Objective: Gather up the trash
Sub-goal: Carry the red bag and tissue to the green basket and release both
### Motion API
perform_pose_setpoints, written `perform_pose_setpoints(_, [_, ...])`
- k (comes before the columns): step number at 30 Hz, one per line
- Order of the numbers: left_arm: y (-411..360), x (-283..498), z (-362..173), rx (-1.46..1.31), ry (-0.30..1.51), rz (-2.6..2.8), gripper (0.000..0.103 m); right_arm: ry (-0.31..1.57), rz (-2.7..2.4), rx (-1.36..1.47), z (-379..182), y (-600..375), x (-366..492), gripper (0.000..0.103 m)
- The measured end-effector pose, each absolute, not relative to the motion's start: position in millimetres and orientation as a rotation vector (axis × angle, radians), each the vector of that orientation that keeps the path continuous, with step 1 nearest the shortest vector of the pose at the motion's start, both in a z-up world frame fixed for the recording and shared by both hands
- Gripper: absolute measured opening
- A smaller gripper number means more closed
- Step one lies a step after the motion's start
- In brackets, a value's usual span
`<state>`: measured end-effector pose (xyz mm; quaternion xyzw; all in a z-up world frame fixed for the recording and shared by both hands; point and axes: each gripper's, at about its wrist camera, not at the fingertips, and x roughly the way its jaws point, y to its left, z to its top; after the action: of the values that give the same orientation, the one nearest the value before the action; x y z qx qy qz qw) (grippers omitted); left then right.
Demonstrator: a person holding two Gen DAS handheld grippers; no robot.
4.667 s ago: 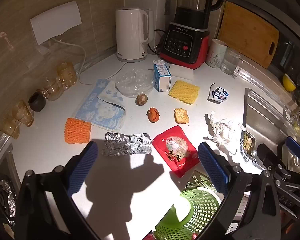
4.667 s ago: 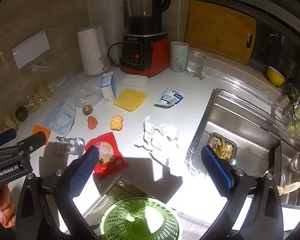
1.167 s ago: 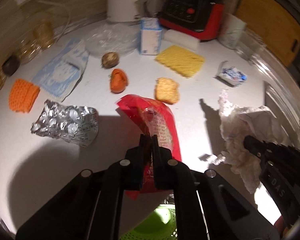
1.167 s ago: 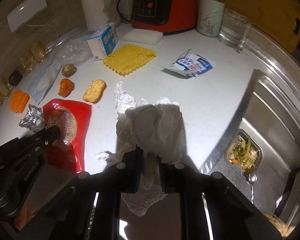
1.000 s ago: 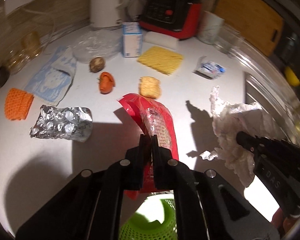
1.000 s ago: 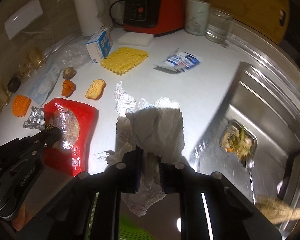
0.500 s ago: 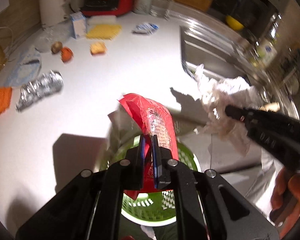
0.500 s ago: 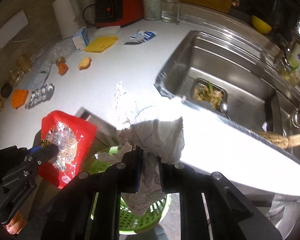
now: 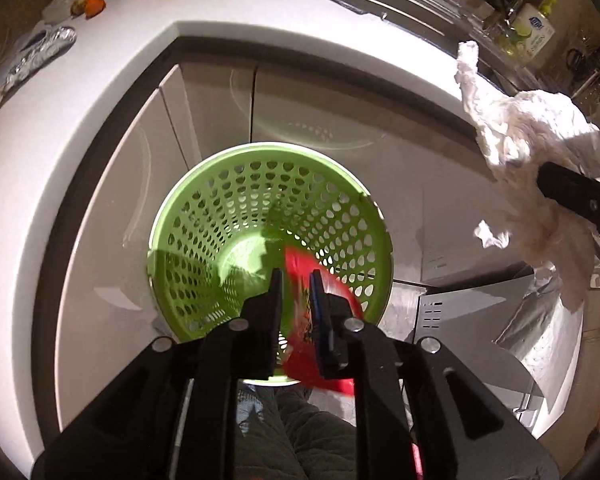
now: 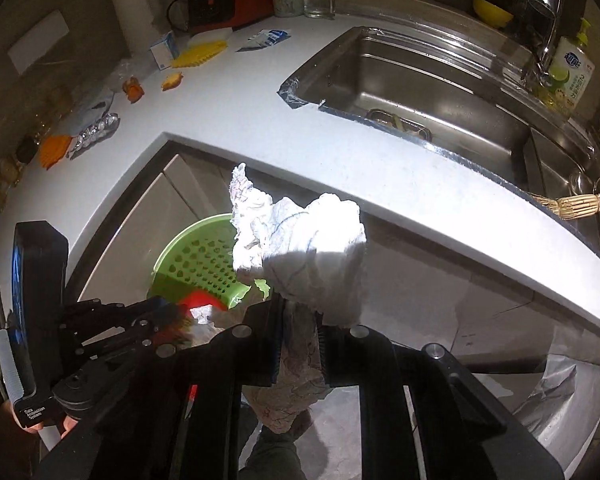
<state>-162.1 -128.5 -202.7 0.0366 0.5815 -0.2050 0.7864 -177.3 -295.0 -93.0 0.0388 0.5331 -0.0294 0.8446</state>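
A green perforated basket (image 9: 220, 172) stands on the floor below the counter edge. My left gripper (image 9: 296, 276) hangs right over it and its jaws are opening. The red snack wrapper (image 9: 342, 296) is blurred between them, slipping down toward the basket. My right gripper (image 10: 300, 312) is shut on a crumpled white paper towel (image 10: 312, 248), held just right of the basket (image 10: 196, 256) and above its rim. In the left wrist view the towel (image 9: 520, 148) hangs at the right. In the right wrist view the red wrapper (image 10: 198, 300) shows at the left gripper's tips.
The white counter (image 10: 240, 92) curves around the basket, with cabinet doors (image 9: 220, 112) beneath it. Foil (image 10: 96, 130), orange netting (image 10: 54, 146), food scraps and a small carton (image 10: 164, 50) lie on the counter. The steel sink (image 10: 420, 80) and a soap bottle (image 10: 572, 76) are at right.
Both grippers have swung off the counter and down over the green basket. The left jaws have parted and the red wrapper is sliding out. The right gripper still holds the towel.
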Motion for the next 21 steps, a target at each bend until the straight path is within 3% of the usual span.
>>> perform_pose_setpoints(1, [-126, -162, -201, 0.071, 1.258, -0.426, 0.026, 1.123, -0.057, 0.083, -93, -294, -179, 0.016])
perform_pose_setpoints(3, [-120, -162, -195, 0.063, 1.243, -0.397, 0.047, 1.120, -0.041, 0.082, -91, -291, -182, 0.016])
perform_pose_setpoints(13, [-59, -159, -129, -0.011, 1.104, -0.235, 0.078, 1.129, 0.085, 0.074, -102, -258, -173, 0.022])
perform_pose_setpoints(14, [-54, -155, -126, -0.019, 1.095, -0.220, 0.080, 1.136, 0.093, 0.065, -105, -255, -172, 0.028])
perform_pose_setpoints(16, [-33, -148, -118, -0.041, 1.071, -0.169, 0.081, 1.153, 0.114, 0.045, -113, -247, -169, 0.054])
perform_pose_setpoints(17, [-26, -143, -115, -0.050, 1.063, -0.144, 0.082, 1.154, 0.114, 0.031, -115, -243, -168, 0.075])
perform_pose_setpoints(18, [-18, -140, -112, -0.060, 1.055, -0.122, 0.082, 1.150, 0.111, 0.016, -116, -240, -166, 0.085])
perform_pose_setpoints(21, [8, -125, -107, -0.094, 1.033, -0.059, 0.083, 1.142, 0.131, -0.001, -114, -235, -155, 0.089])
